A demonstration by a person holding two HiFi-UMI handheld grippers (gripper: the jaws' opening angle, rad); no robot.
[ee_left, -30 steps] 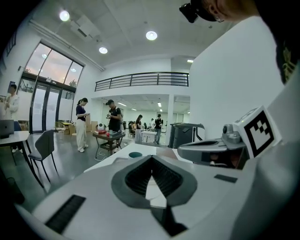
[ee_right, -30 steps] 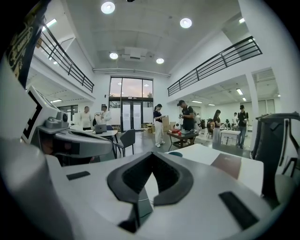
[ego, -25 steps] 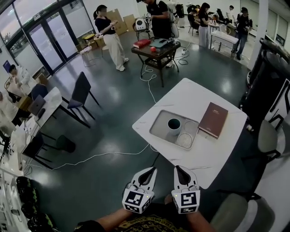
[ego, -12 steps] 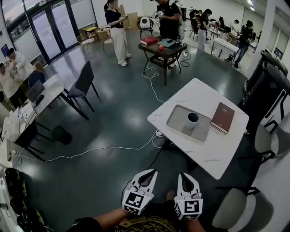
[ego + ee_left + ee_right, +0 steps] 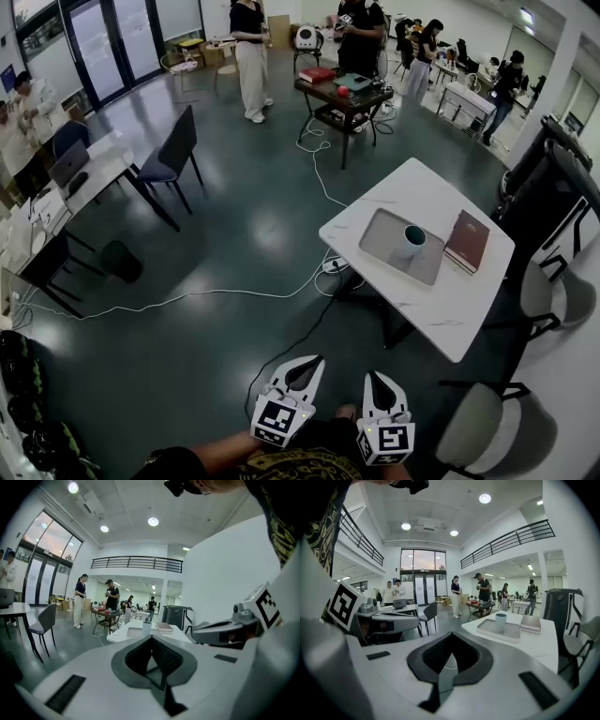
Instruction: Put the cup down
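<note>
- Found the worktop (image 5: pixel 441 309) farther off than a second before: higher in the head view, with more dark floor (image 5: pixel 234 216) between it and the grippers.
- Found both grippers low at the frame's bottom edge, side by side, much as in the earlier frames, and well apart from the worktop.
- Saw the left gripper (image 5: pixel 316 359) pressed together, tips meeting and nothing pinched. Confirmed the same in the left gripper view (image 5: pixel 151 637).
- Saw the right gripper (image 5: pixel 372 375) likewise pressed together and empty. Confirmed it in the right gripper view (image 5: pixel 451 634).
- Read no brand, label or legible writing anywhere.
- Logged only black-and-white square patterns on the marker cubes (image 5: pixel 278 419), one on each gripper.
- Made out no title on the dark red book (image 5: pixel 467 242).
- Logged the cup (image 5: pixel 412 240) upright on the grey tray (image 5: pixel 384 234), toward the tray's end nearest the book and clear of both grippers.
- Noted the cup as a pale, straight-sided cylinder with a dark teal inside and rim. Could not make out a handle.
- Caught the cup again in the right gripper view (image 5: pixel 501 621), standing alone on the tray (image 5: pixel 513 632) with the book (image 5: pixel 530 623) just beside the tray.
- Spotted the cup far off and small in the left gripper view (image 5: pixel 147 627).
- Noted a white cable (image 5: pixel 234 291) trailing over the floor toward the worktop's base.
- Noted a dark chair (image 5: pixel 173 155) well off to the left.
</note>
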